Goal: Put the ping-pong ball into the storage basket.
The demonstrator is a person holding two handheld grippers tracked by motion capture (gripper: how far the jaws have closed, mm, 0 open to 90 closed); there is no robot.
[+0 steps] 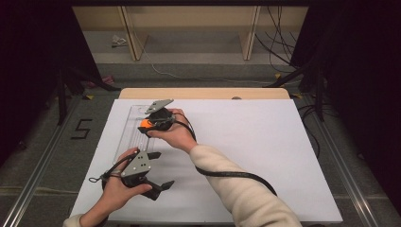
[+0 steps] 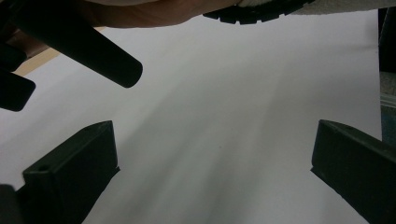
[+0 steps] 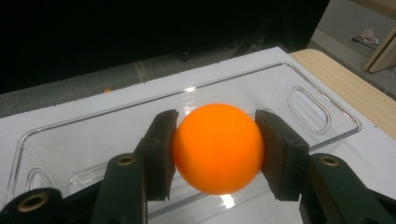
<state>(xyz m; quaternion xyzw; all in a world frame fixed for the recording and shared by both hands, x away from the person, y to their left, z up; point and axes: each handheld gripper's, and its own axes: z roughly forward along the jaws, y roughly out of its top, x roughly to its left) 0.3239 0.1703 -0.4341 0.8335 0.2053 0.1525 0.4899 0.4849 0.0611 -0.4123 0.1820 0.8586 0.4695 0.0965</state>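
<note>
1. My right gripper [image 3: 217,154] pinches an orange ball [image 3: 218,147], one pad pressed against each side of it.
2. I see the ball held just above a clear plastic tray [image 3: 322,109] with slot handles, which lies on the white sheet [image 1: 246,142] towards the table's left side.
3. My left gripper [image 2: 212,158] has its jaws spread wide over bare white sheet, nothing between them, nearer the front edge.
4. The only writing I can read is a black "5" [image 1: 81,128] marked on the floor left of the table.
</note>
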